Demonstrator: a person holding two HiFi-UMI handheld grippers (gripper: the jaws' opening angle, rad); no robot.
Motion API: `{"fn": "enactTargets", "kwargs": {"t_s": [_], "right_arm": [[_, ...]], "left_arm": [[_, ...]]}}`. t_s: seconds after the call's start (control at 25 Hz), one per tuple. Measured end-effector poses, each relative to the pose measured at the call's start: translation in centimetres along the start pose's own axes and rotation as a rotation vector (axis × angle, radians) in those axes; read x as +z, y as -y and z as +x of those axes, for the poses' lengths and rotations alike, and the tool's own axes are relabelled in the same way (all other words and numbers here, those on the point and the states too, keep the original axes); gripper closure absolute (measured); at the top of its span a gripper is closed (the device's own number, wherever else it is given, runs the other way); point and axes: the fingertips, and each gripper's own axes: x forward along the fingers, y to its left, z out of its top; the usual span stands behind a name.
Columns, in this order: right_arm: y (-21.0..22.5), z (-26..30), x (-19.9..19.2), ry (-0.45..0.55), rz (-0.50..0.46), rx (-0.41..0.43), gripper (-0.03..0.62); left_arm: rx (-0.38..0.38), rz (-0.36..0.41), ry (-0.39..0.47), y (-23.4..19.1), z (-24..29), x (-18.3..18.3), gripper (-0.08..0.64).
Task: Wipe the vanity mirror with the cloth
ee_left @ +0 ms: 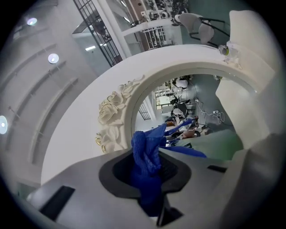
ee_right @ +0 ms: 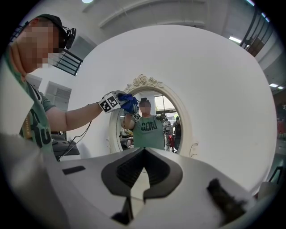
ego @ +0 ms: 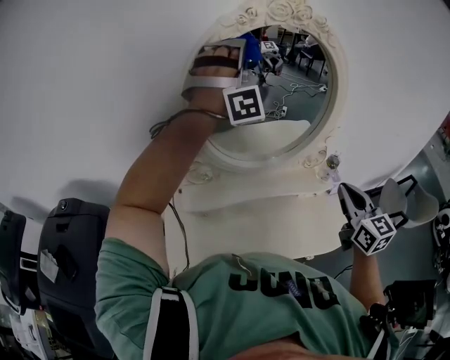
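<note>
The oval vanity mirror (ego: pixel 295 105) in a cream frame with carved roses (ego: pixel 281 10) hangs on a white round wall. My left gripper (ego: pixel 247 56) is raised to the glass's upper left, shut on the blue cloth (ego: pixel 249 39), which touches the glass. In the left gripper view the cloth (ee_left: pixel 146 161) bunches between the jaws of the left gripper (ee_left: pixel 147 154), beside the rose carving (ee_left: pixel 111 112). My right gripper (ego: pixel 350 195) hangs low at the right, away from the mirror, shut and holding nothing. The right gripper view shows the mirror (ee_right: pixel 154 118), the left gripper (ee_right: pixel 120 101) and the cloth (ee_right: pixel 128 103) from afar.
A cream shelf (ego: pixel 260 193) runs under the mirror, with a small knob (ego: pixel 332 162) at its right. A cable (ego: pixel 180 225) hangs down the vanity front. A black case (ego: pixel 70 260) stands at the lower left. A white chair (ego: pixel 411 200) is at the right.
</note>
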Motion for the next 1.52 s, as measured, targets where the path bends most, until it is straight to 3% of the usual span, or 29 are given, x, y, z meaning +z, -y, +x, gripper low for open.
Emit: {"fn": "enactTargets", "kwargs": {"t_s": [0.2,0.36,0.48,0.72,0.8,0.96,1.08,1.28,1.52], "right_arm": [[-0.2,-0.1,-0.4,-0.005,0.005,0.005,0.588],[-0.1,-0.2,-0.6,-0.011,0.008,0.004,0.588],[-0.3,-0.2,-0.9,-0.019,0.015,0.003,0.588],[-0.6,-0.3,-1.7,-0.044,0.027,0.004,0.588],[-0.6,-0.3,-2.1,-0.047,0.033,0.000,0.588],[-0.3,-0.8,-3.1,-0.077,0.037,-0.021,0.588],[0.1,-1.3,-3.7,-0.102,0.040,-0.040,0.588],[0.4,-1.7,-4.4,-0.119,0.047,-0.062,0.588],[0.5,-2.0,-3.8,-0.104,0.042,-0.063,0.588]], "left_arm": [[0.098,0.123,-0.064,0.2,0.9,-0.7,0.477],[0.115,0.113,-0.073,0.2,0.9,-0.8,0.480],[0.078,0.064,-0.046,2.1,0.6,-0.4,0.489],[-0.095,0.001,0.031,13.3,-2.3,1.9,0.495],[-0.181,0.033,0.042,19.2,-4.1,2.7,0.494],[-0.353,0.172,0.071,32.9,-8.8,3.7,0.486],[-0.484,0.198,0.096,40.9,-11.5,4.1,0.482],[-0.682,0.228,0.093,47.2,-14.1,4.4,0.484],[-0.817,0.213,0.075,48.0,-14.6,4.8,0.483]]}}
